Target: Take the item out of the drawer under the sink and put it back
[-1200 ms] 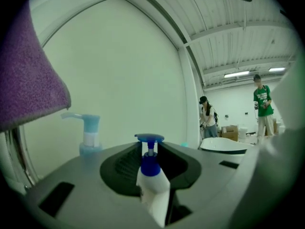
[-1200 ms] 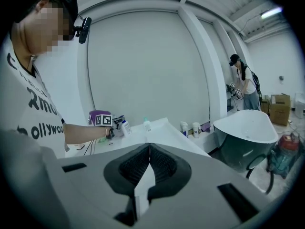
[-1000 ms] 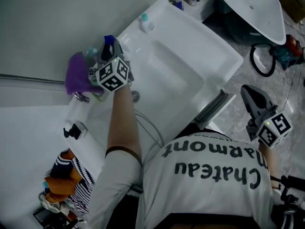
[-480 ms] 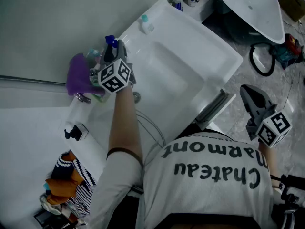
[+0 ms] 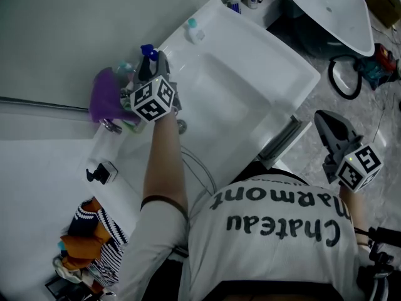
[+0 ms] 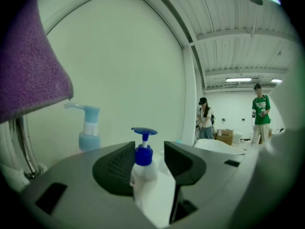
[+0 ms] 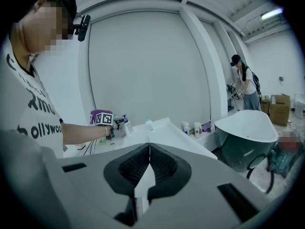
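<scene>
White-grey right gripper (image 7: 149, 151), nearest the body, low at the right side: jaws pressed together, nothing between them. Just ahead of it is the drawer (image 5: 280, 142) under the sink's front edge. It appears to stand slightly out; contents not visible. White sink (image 5: 276, 55) lies beyond.

Left gripper (image 6: 148, 148) reaches across the basin to the back ledge by the wall, held level. Its jaws are spread and have just been opening. White bottle (image 6: 143, 175) with blue pump head stands upright on the ledge between them. It sits close against the pad at the left of the left gripper view, with a clear gap to the other pad, so there is no grip on it.

Past the bottle and to its left, a light-blue pump dispenser (image 6: 89, 130) stands upright near the wall. Purple towel (image 6: 28, 66) hangs above and left of that.

Far background, right: white freestanding tub (image 6: 221, 146), with two people (image 6: 259, 111) standing beyond it.
</scene>
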### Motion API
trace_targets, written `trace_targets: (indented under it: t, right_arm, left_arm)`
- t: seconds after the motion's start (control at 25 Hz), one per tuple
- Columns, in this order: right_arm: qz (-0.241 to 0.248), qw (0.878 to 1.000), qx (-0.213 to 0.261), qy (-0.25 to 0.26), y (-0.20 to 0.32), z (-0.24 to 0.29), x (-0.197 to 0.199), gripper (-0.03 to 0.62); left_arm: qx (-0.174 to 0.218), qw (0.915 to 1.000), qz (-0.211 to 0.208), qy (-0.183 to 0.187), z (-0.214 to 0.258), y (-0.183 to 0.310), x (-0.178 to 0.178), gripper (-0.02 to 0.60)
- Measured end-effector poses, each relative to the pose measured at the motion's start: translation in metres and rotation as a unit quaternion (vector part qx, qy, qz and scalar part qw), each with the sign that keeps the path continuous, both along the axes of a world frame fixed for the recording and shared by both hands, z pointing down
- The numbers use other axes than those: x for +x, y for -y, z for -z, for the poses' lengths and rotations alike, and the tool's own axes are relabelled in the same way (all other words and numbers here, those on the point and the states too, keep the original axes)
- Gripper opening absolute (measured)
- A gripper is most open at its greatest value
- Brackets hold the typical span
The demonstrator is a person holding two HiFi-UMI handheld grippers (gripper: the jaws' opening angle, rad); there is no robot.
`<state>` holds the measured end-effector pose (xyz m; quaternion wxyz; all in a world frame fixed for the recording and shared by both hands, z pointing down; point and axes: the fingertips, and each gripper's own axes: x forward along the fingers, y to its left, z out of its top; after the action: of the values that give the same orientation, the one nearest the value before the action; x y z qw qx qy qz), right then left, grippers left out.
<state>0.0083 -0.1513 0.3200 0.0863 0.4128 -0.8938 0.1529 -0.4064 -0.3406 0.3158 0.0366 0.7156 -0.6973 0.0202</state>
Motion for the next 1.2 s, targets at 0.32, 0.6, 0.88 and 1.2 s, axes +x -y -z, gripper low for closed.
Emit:
trace_targets:
  t: [0.32,0.6,0.88,1.2]
  right_arm:
    - [0.024,1.000,0.001,0.005,-0.004,-0.006,-0.036,0.011]
    - [0.061,0.998,0.005,0.009,-0.004,-0.011,-0.079,0.011]
    - [0.132,0.991,0.004,0.028,0.016,-0.006,-0.123,0.011]
    - [0.272,0.961,-0.017,0.053,0.020,-0.011,-0.194,0.011]
  left_arm:
    - [0.030,0.9994,-0.016,-0.006,0.015,-0.029,0.010,0.169]
    - [0.075,0.9966,-0.026,-0.021,0.034,-0.075,0.009,0.166]
    - [0.062,0.9951,-0.076,-0.007,0.049,-0.129,0.030,0.095]
    - [0.032,0.9994,-0.009,-0.001,0.038,-0.213,0.027,0.087]
